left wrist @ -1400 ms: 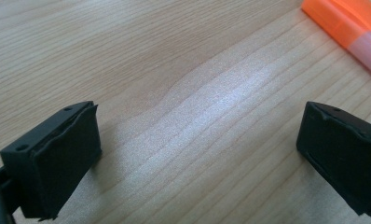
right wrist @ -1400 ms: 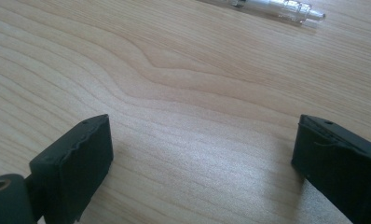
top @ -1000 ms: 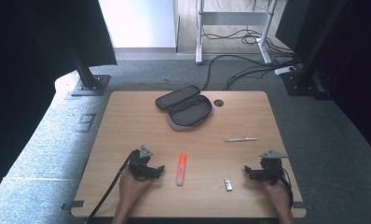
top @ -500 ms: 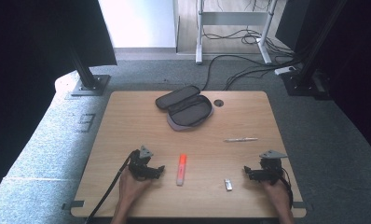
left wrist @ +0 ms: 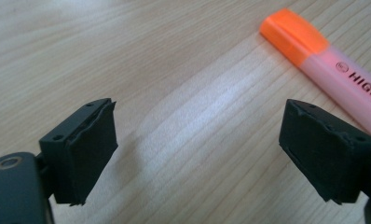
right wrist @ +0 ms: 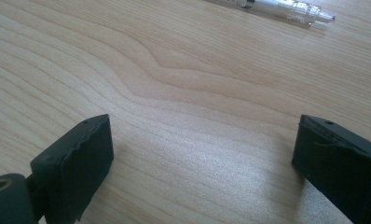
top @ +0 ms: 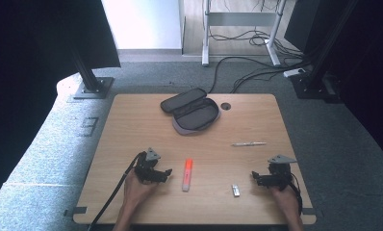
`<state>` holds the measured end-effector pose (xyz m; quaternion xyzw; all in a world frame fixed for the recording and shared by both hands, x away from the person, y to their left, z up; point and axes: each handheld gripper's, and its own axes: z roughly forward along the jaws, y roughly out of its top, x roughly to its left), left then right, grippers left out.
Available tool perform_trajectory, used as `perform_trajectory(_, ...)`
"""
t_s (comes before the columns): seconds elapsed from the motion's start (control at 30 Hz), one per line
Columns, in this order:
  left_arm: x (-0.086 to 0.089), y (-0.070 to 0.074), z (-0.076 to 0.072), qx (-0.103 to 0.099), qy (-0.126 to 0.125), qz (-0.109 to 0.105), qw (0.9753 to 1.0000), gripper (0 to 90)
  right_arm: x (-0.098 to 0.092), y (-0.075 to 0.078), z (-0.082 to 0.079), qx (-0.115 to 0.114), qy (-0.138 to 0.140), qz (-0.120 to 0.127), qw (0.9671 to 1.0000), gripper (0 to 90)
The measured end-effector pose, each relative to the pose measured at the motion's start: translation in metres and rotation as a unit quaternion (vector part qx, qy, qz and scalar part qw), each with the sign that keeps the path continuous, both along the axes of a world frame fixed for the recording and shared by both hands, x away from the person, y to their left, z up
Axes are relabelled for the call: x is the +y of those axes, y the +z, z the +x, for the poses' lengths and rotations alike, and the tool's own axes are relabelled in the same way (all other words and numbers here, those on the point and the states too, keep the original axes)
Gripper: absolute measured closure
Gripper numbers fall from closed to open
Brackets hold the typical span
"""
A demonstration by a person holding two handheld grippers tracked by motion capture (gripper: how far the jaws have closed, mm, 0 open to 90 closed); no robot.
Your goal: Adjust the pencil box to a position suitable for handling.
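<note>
Work stands at the reach: your left gripper (top: pixel 166 172), jaws wide and empty, rests just beside the highlighter (top: pixel 187 174), so next straddle its pink barrel and close.

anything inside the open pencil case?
The pencil case lies unzipped at the table's far side; its visible interior is dark lining with no items seen. Whatever sits under the folded-back flap, or beneath the case, is covered. Highlighter and pen lie outside it.

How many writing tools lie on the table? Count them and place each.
2. A highlighter near the front edge, beside the left gripper; a pen farther back toward the right. The open case may hide more.
</note>
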<state>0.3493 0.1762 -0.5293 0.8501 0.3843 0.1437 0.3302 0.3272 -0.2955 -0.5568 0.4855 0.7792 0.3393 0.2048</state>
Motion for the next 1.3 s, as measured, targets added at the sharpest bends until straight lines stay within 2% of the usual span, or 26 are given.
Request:
perform_trajectory(0.07,-0.001,0.004,0.003,0.004,-0.005,-0.011,0.9999,12.7,0.0,0.0,0.0,0.0,0.0,0.0,1.0,4.6)
perform_trajectory(0.2,-0.005,0.008,0.006,0.003,-0.011,-0.013,0.9998,13.0,0.0,0.0,0.0,0.0,0.0,0.0,1.0,4.6)
perform_trajectory(0.27,-0.007,0.012,0.01,0.007,-0.018,-0.025,0.9995,13.3,0.0,0.0,0.0,0.0,0.0,0.0,1.0,4.6)
perform_trajectory(0.7,-0.024,0.029,0.027,0.002,-0.046,-0.028,0.9986,12.9,0.0,0.0,0.0,0.0,0.0,0.0,1.0,4.6)
perform_trajectory(0.73,-0.025,0.031,0.031,0.005,-0.052,-0.041,0.9978,12.8,0.0,0.0,0.0,0.0,0.0,0.0,1.0,4.6)
perform_trajectory(0.97,-0.032,0.036,0.038,0.001,-0.061,-0.035,0.9976,12.1,0.0,0.0,0.0,0.0,0.0,0.0,1.0,4.6)
perform_trajectory(1.03,-0.037,0.038,0.043,0.004,-0.065,-0.025,0.9976,12.2,0.0,0.0,0.0,0.0,0.0,0.0,1.0,4.6)
perform_trajectory(1.13,-0.039,0.039,0.047,0.01,-0.067,-0.033,0.9972,12.5,0.0,0.0,0.0,0.0,0.0,0.0,1.0,4.6)
perform_trajectory(1.27,-0.046,0.041,0.053,0.012,-0.071,-0.028,0.997,12.4,0.0,0.0,0.0,0.0,0.0,0.0,1.0,4.6)
perform_trajectory(1.3,-0.046,0.041,0.055,0.012,-0.072,-0.035,0.9967,12.6,0.0,0.0,0.0,0.0,0.0,0.0,1.0,4.6)
